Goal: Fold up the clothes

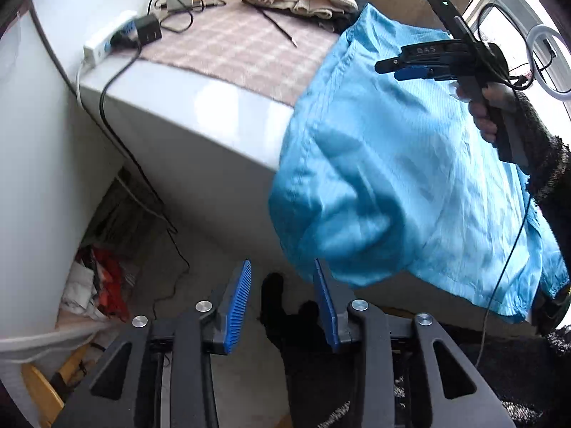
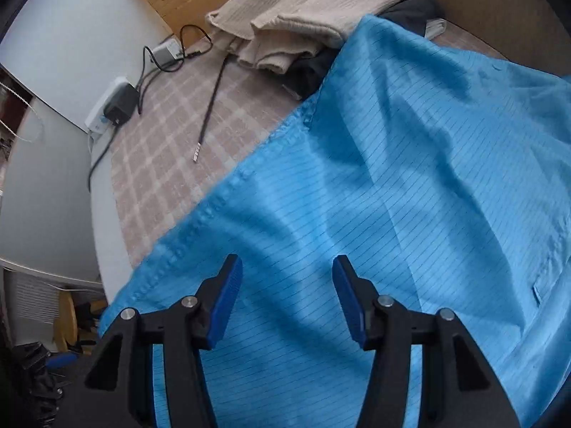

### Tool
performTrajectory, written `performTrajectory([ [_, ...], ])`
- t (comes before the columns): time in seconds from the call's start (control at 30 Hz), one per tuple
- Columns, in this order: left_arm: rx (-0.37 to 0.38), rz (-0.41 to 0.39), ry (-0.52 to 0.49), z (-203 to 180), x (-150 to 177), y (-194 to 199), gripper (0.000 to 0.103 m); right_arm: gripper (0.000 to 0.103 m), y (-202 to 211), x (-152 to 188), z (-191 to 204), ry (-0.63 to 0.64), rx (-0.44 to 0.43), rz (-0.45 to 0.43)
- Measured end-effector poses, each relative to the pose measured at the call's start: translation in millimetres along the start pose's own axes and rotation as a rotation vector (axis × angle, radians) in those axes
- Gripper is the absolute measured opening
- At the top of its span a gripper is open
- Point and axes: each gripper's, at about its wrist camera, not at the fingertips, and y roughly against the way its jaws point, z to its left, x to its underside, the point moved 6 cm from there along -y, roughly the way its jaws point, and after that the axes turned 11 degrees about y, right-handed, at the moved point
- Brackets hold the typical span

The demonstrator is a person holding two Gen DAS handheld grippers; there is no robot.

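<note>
Left gripper: black angular linkage arms, round silver pivot screws, grey finger mounts, ribbed blue pads. Right gripper: same build, black arms, silver screws, blue pads. From left view, right unit shows pistol-style grey handle, black body with raised lettering, green LED on top bar, thin black cable trailing. Sleeve: dark speckled knit.

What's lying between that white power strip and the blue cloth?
In the right wrist view, a thin dark cord lies on the checked mat, between the power strip and the blue cloth.
</note>
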Motion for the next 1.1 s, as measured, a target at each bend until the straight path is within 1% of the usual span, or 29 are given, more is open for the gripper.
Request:
performTrajectory([
  [0.03, 0.026, -0.005, -0.015, -1, -9, -4, 0.037, 0.053, 8, -4, -2, -0.020, -0.015, -0.006],
  [0.1, 0.047, 0.004, -0.036, -3, -25, -17, 0.041, 0.053, 27, -14, -9, -0.074, -0.034, -0.028],
  [0.17, 0.050, 0.015, -0.069, -4, -33, -34, 0.041, 0.053, 32, -27, -9, -0.081, -0.029, -0.037],
  [0.2, 0.060, 0.026, -0.074, -3, -36, -41, 0.042, 0.050, 27, -31, -7, -0.074, -0.003, -0.024],
  [0.27, 0.106, 0.061, -0.062, 3, -32, -54, 0.042, 0.036, 9, -35, -3, -0.050, 0.078, 0.026],
  [0.3, 0.122, 0.077, -0.056, 6, -32, -60, 0.042, 0.026, -3, -35, 0, -0.048, 0.096, 0.057],
  [0.33, 0.134, 0.086, -0.055, 8, -31, -63, 0.042, 0.024, -16, -31, 3, -0.057, 0.094, 0.089],
  [0.4, 0.152, 0.096, -0.058, 10, -31, -66, 0.042, 0.024, -42, -23, 5, -0.083, 0.081, 0.146],
  [0.43, 0.159, 0.098, -0.059, 10, -31, -67, 0.042, 0.025, -48, -22, 9, -0.083, 0.077, 0.152],
  [0.5, 0.177, 0.106, -0.064, 7, -33, -69, 0.042, 0.026, -51, -23, 18, -0.071, 0.062, 0.146],
  [0.57, 0.188, 0.099, -0.091, 2, -36, -70, 0.044, 0.026, -47, -25, 24, -0.076, 0.017, 0.170],
  [0.6, 0.184, 0.097, -0.102, -1, -39, -72, 0.044, 0.026, -39, -29, 23, -0.083, 0.020, 0.152],
  [0.67, 0.183, 0.104, -0.123, -6, -41, -76, 0.044, 0.032, -19, -45, 7, -0.133, 0.067, 0.078],
  [0.7, 0.184, 0.109, -0.134, -9, -42, -78, 0.044, 0.043, -13, -53, -5, -0.175, 0.086, 0.058],
  [0.73, 0.186, 0.114, -0.145, -12, -42, -80, 0.044, 0.051, -10, -62, -16, -0.221, 0.099, 0.044],
  [0.77, 0.190, 0.119, -0.152, -13, -42, -81, 0.044, 0.052, -10, -70, -26, -0.259, 0.102, 0.037],
  [0.83, 0.206, 0.129, -0.158, -13, -41, -80, 0.044, 0.052, -17, -86, -36, -0.294, 0.102, 0.041],
  [0.87, 0.215, 0.136, -0.159, -13, -41, -80, 0.041, 0.052, -22, -94, -41, -0.307, 0.126, 0.048],
  [0.9, 0.220, 0.141, -0.161, -13, -40, -80, 0.035, 0.052, -27, -101, -45, -0.314, 0.161, 0.053],
  [0.97, 0.213, 0.142, -0.178, -14, -40, -79, 0.028, 0.052, -34, -112, -52, -0.318, 0.238, 0.065],
  [1.03, 0.203, 0.145, -0.197, -15, -40, -79, 0.027, 0.052, -44, -118, -59, -0.318, 0.306, 0.100],
  [1.07, 0.202, 0.146, -0.202, -16, -40, -79, 0.023, 0.052, -49, -119, -63, -0.325, 0.332, 0.118],
  [1.1, 0.207, 0.148, -0.201, -17, -40, -79, 0.020, 0.048, -51, -119, -67, -0.339, 0.341, 0.122],
])
